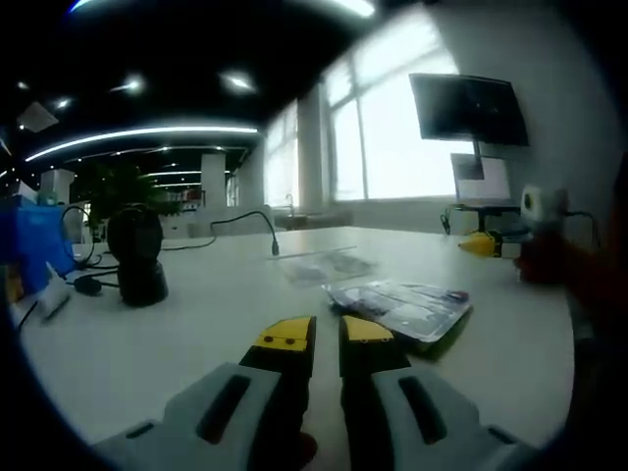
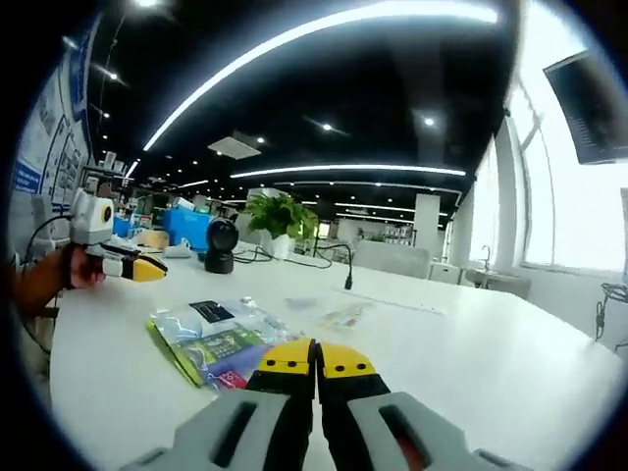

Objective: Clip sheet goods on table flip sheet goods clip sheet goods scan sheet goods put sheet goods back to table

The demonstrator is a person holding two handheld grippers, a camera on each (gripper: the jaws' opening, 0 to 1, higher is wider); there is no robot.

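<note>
A flat packet of sheet goods (image 1: 402, 306) (image 2: 218, 339), clear wrap over green and dark printing, lies on the white table (image 1: 196, 324) (image 2: 471, 353). My left gripper (image 1: 327, 336) hovers just short of its near edge, yellow-tipped jaws almost together and holding nothing. In the right gripper view, the left gripper (image 2: 137, 267) appears at the far left in a person's hand. My right gripper (image 2: 316, 359) hangs low over the table beside the packet's right corner, jaws shut and empty. It also appears far right in the left gripper view as a yellow tip (image 1: 483, 243).
A black scanner on a stand (image 1: 135, 255) (image 2: 219, 245) stands with cables beside a blue box (image 1: 34, 240) (image 2: 186, 226). Thin clear packets (image 1: 329, 265) (image 2: 343, 316) lie beyond the sheet goods. A monitor (image 1: 469, 108) and a laptop (image 1: 481, 182) are at the table's end.
</note>
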